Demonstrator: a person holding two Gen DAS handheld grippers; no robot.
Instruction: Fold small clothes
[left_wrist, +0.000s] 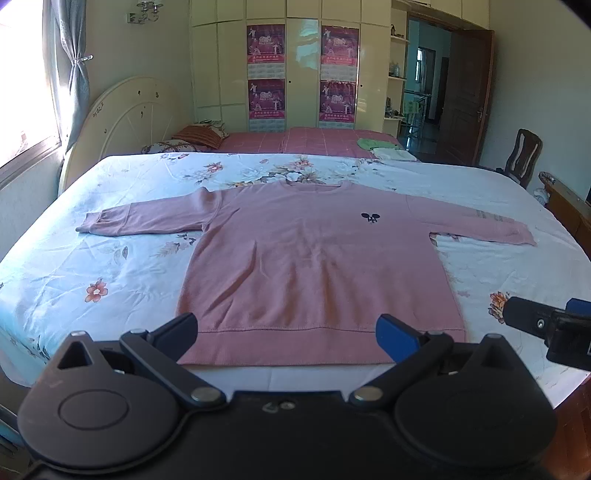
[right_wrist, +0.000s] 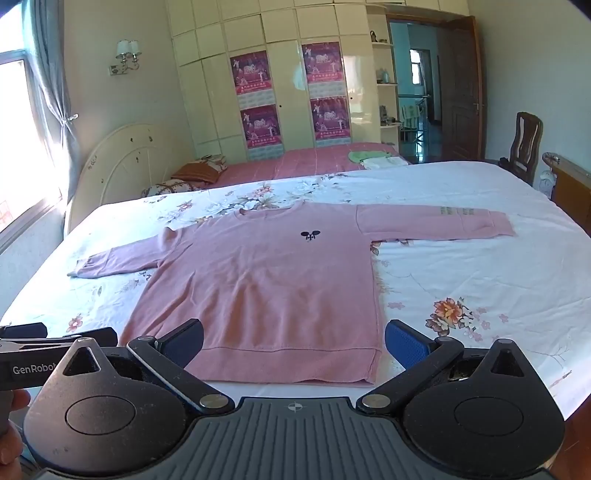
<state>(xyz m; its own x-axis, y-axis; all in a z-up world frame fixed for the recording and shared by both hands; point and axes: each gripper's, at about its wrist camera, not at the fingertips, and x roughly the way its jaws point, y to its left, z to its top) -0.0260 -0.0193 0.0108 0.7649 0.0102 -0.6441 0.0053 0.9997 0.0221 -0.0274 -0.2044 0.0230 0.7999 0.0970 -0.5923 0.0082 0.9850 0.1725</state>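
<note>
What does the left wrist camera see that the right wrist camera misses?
Only the left view shows the right gripper poking in at its right edge. Only the right view shows the two-lamp wall light, the left gripper's side and part of a hand. Both show the pink long-sleeved sweater spread flat on the floral bedsheet, each gripper's jaws wide open, holding nothing.

Sweater (left_wrist: 314, 266) flat on bed (left_wrist: 122, 266)

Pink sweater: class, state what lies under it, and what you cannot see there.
The sweater lies flat on a floral sheet, which shows all around it. The sheet's pattern beneath the sweater is covered.
</note>
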